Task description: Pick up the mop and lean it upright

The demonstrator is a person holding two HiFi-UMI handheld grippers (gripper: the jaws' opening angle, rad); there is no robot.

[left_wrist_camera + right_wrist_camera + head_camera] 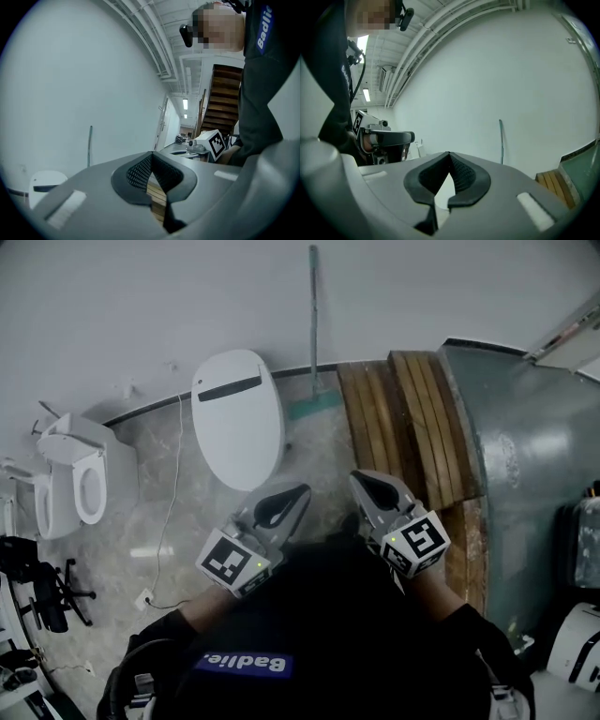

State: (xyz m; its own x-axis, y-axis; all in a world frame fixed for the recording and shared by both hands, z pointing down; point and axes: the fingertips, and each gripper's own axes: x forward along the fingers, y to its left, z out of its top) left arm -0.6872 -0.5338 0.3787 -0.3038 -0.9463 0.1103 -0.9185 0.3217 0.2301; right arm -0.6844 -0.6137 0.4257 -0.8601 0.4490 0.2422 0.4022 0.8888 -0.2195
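The mop [313,324] stands upright against the white wall, its teal head [315,407] on the floor at the wall's foot. Its thin handle also shows as a vertical pole in the left gripper view [89,145] and in the right gripper view [501,140]. Both grippers are held close to the person's body, well short of the mop. My left gripper [298,491] is shut with nothing between its pads, which meet at the tip [151,153]. My right gripper [361,479] is likewise shut and empty [449,153].
A white oval toilet lid [237,418] lies on the floor left of the mop. White toilets [80,474] stand at the far left, near a black chair [47,592] and a cable [169,521]. Wooden planks [403,418] and a grey-green panel [516,474] lie to the right.
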